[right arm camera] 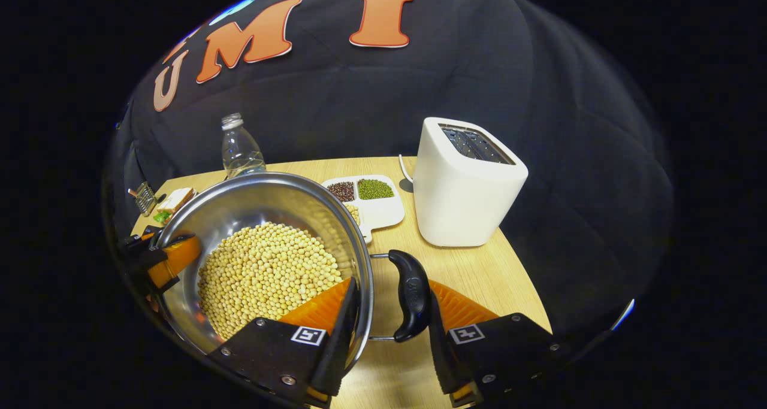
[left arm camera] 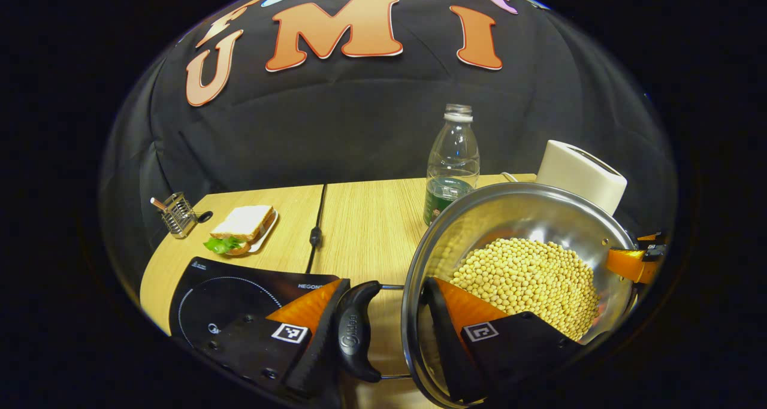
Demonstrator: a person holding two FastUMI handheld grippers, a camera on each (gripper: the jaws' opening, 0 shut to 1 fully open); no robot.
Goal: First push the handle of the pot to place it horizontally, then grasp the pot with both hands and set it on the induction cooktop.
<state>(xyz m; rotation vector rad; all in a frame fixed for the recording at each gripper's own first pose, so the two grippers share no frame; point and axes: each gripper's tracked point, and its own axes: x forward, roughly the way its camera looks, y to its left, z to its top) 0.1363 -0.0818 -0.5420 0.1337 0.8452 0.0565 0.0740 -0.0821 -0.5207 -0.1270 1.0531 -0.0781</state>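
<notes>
A steel pot (left arm camera: pixel 527 211) holding soybeans (left arm camera: pixel 527 283) sits between both grippers. My left gripper (left arm camera: pixel 386 286) clamps one side: one finger presses the outside of the black side handle (left arm camera: pixel 356 331), the other is inside the pot wall. My right gripper (right arm camera: pixel 392 284) holds the opposite black handle (right arm camera: pixel 410 295) the same way, with one finger inside the rim of the pot (right arm camera: pixel 269 199). Each gripper also shows across the pot, the right (left arm camera: pixel 635 262) and the left (right arm camera: pixel 159 256). The black induction cooktop (left arm camera: pixel 228 295) lies on the table left of the pot. The pot's bottom is hidden.
A clear bottle (left arm camera: pixel 452 163) and a white toaster (right arm camera: pixel 464 184) stand behind the pot. A divided tray of beans (right arm camera: pixel 371 202) lies beside the toaster. A sandwich on a plate (left arm camera: pixel 242 226), a wire holder (left arm camera: pixel 177 214) and a black cable (left arm camera: pixel 314 235) lie beyond the cooktop.
</notes>
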